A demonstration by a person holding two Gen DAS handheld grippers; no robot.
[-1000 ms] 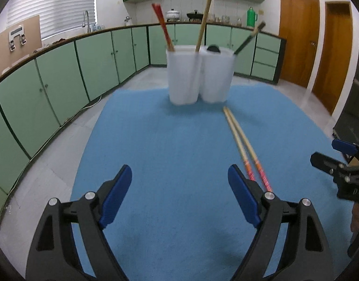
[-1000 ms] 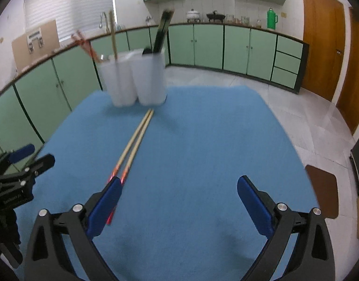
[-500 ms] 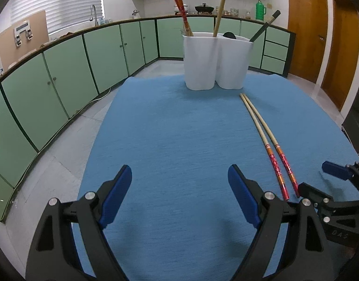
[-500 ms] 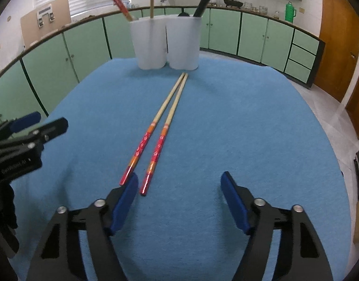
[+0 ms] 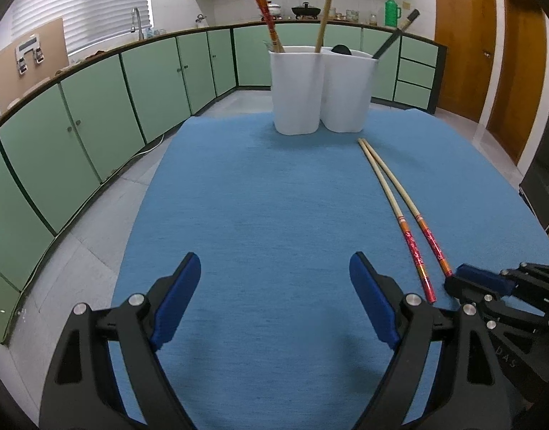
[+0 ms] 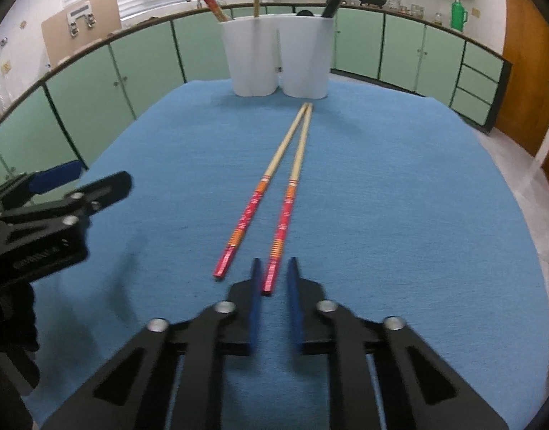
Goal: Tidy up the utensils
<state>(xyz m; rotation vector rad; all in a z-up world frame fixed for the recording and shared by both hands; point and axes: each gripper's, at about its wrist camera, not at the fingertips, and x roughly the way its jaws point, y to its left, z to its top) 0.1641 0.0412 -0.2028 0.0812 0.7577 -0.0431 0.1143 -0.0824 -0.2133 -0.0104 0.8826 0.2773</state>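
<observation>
Two long chopsticks with red ends lie side by side on the blue mat. A white two-cup utensil holder stands at the mat's far end and holds red chopsticks, a wooden stick and dark utensils. My right gripper sits low at the chopsticks' near ends. Its jaws are narrowed around the red tip of the right chopstick, with small gaps still showing. It also shows in the left wrist view. My left gripper is wide open and empty over the mat.
Green kitchen cabinets run around the room behind the table. Wooden doors stand at the right. The left gripper's body is at the left of the right wrist view, beside the chopsticks.
My right gripper has moved forward onto the near end of the right chopstick and its jaws have narrowed from wide open. My left gripper has stayed open.
</observation>
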